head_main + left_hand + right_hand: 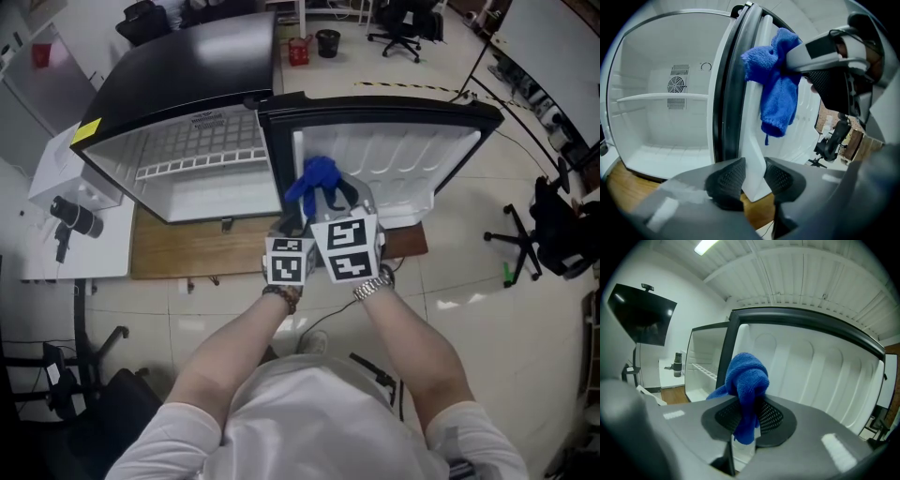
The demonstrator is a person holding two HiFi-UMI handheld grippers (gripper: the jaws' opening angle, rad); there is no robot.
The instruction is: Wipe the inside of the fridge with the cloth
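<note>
Left gripper (753,176) is clamped on the white edge of the fridge door (754,140) — both mesh pads press on the panel, at bottom centre of the left gripper view. Right gripper (749,414) is closed on the blue cloth (747,380): a fold is pinched between the pads, a bunched knot stands above the jaws and a short tail hangs below them.

In the head view both grippers sit side by side at frame centre, marker cubes facing the camera, with the cloth poking up just above them. The cloth is outside the compartment, in front of the door's white inner liner and just right of the black door seal (725,93). In the left gripper view it hangs at upper centre beside that seal; whether it touches the liner I can't tell.

The fridge (187,66) is open, with a black shell and white interior, at upper left of the head view. A wire shelf (202,169) runs across the compartment, and the left gripper view shows a round vent (676,85) on the rear wall. The fridge stands on a wooden board (187,251).

Surroundings: a white table (56,178) at the left edge carries a black device (75,217). An office chair (403,23), a red bucket (298,52) and a black bin (327,42) line the top edge. A dark monitor (642,315) sits at upper left of the right gripper view.
</note>
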